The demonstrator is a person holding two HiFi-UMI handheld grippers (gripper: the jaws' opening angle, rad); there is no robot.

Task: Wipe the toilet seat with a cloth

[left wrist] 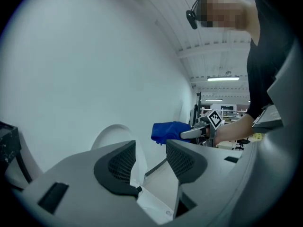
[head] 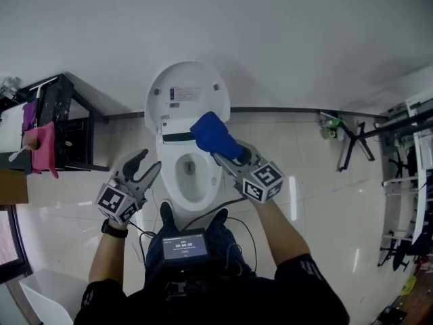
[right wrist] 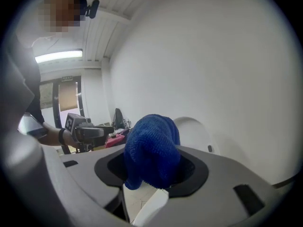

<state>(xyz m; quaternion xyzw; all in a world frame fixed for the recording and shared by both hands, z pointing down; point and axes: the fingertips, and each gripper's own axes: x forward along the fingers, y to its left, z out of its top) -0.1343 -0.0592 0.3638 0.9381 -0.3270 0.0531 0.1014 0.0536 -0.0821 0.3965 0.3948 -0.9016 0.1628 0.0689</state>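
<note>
Open floor [head: 304, 161] right of the toilet [head: 167, 175] gives me passing room; a black rack [head: 64, 124] crowds the left; raised lid [head: 186, 90] and wall [head: 270, 32] close the far side.

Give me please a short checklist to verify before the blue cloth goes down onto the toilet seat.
1. Cloth held firmly: ok. The right tool is shut on the cloth, which bulges out in front of its jaws.
2. Lid out of the way: ok. The lid stands raised against the wall.
3. Seat free of things: ok. Nothing lies on the seat in the head view.
4. Other tool clear: ok. The left tool is open, empty and held left of the bowl.
5. Cloth on the seat: not ok. It is in the air over the rear right part.
6. Cloth damp or dry: cannot tell.
</note>
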